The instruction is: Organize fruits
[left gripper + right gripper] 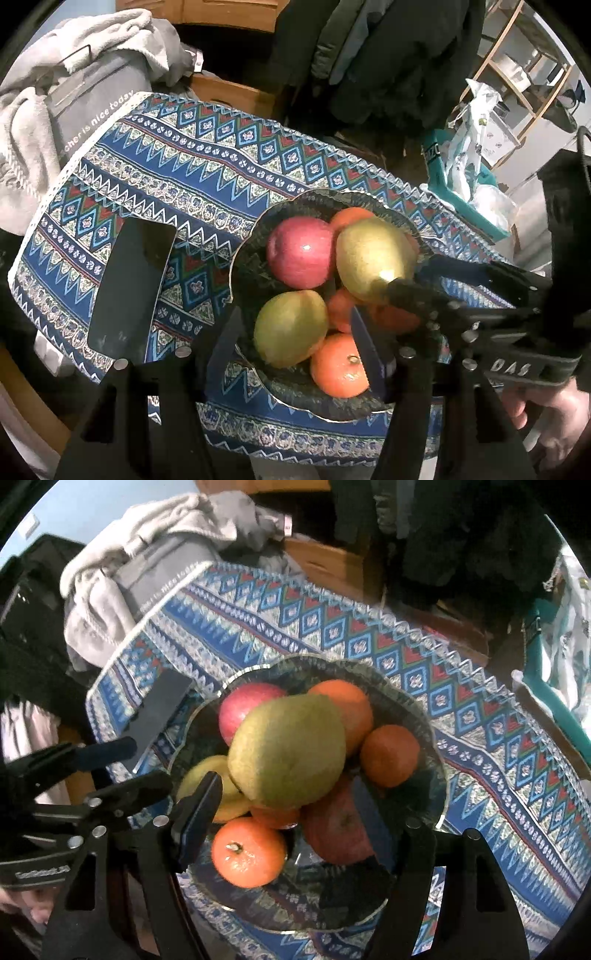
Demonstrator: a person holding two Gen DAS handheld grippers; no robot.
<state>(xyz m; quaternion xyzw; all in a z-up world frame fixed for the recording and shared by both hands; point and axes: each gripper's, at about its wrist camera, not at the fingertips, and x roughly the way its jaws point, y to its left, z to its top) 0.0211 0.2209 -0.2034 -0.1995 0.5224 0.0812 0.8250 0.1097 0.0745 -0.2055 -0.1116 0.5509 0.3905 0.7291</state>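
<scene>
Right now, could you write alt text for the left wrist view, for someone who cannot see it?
A dark bowl of fruit sits on a blue patterned cloth: a red apple, two yellow-green pears and several oranges. The left tool hangs open over the bowl's near side, and a black phone lies left.

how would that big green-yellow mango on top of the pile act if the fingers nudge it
The top mango is rounded and rests on other fruit in the bowl, so a nudge would probably roll it off the pile. Its skin looks smooth with a glossy highlight, so it may slip. It is the largest fruit there, so likely fairly heavy.
</scene>
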